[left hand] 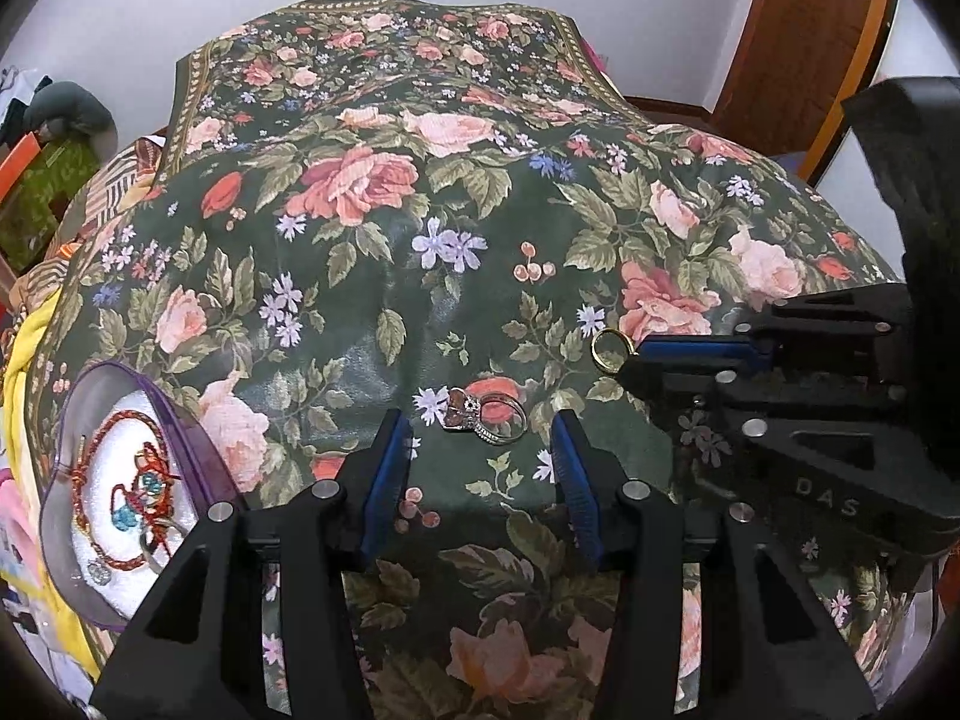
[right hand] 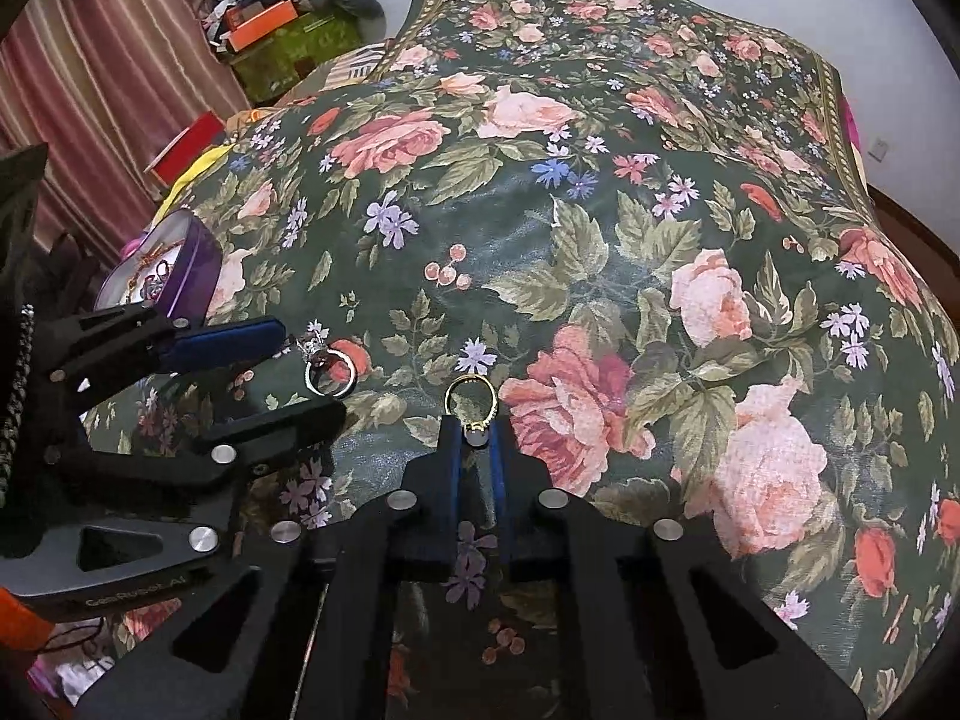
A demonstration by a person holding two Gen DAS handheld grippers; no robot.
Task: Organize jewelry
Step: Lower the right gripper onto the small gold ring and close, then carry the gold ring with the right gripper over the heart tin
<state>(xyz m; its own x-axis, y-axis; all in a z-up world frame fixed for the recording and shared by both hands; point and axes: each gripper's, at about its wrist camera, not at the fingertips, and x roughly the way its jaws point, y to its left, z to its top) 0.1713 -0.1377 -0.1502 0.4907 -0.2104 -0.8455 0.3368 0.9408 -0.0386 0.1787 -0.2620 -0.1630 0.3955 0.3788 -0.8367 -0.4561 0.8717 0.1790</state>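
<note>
left tongs [left hand: 483, 456]: jaws spread wide, holding nothing. the silver ring [left hand: 489, 417] lies on the floral cloth [left hand: 360, 276] just ahead of the tips, at centre frame in the left wrist view, roughly between the lines of the two blue pads [left hand: 384, 468]. it lies tipped on its side, stone setting toward the left of frame, band toward the right, so its long axis runs across the jaw gap. judgement: the left tongs are the nearer tool for this ring, and a short forward advance should bring the pads to either side of it.

right tongs [right hand: 477, 429]: jaws drawn close and clamped on the setting end of the gold ring [right hand: 471, 399]. the band projects forward past the tips, at lower centre of the right wrist view. whether the band touches the cloth cannot be told. in the left wrist view this ring appears at right of centre, apart from the silver ring.

purple heart-shaped box [left hand: 90, 480]: open, at lower left of the left wrist frame, white lining, already holding red cord pieces and blue-stone items. judgement: it is the likely destination for both rings.

surface: the cloth covers a soft mounded bed, so small items may sink or roll.

room, far: white wall, wooden door frame [left hand: 798, 48] at upper right, striped curtain [right hand: 102, 78] and piled boxes [right hand: 276, 30] at upper left of the right wrist frame.
</note>
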